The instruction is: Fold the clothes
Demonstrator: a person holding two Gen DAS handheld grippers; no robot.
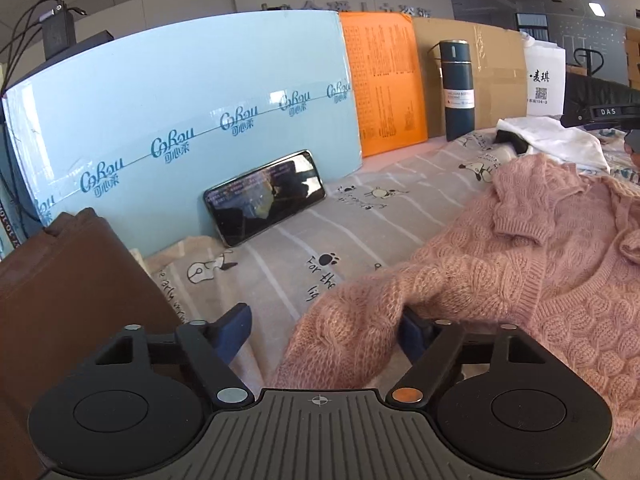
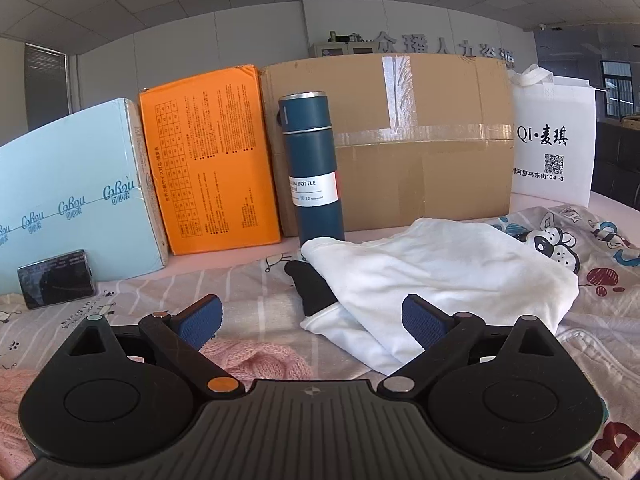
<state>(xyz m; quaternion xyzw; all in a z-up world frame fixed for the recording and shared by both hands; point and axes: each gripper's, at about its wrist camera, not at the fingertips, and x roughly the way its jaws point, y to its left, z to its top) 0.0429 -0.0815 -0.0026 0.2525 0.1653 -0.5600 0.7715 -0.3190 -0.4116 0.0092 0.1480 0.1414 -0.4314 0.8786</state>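
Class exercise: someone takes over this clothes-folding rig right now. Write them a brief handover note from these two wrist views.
Left gripper: open, pink knit sweater bunched between its fingers, not pinched.
Right gripper: open, empty, over the sweater's edge, pointing toward the white garment.
Both garments lie on the patterned sheet; the white one sits rumpled before the blue bottle.
Done: nothing looks neatly folded; one sleeve lies across the sweater.
Left: fold the sweater, then the white garment.
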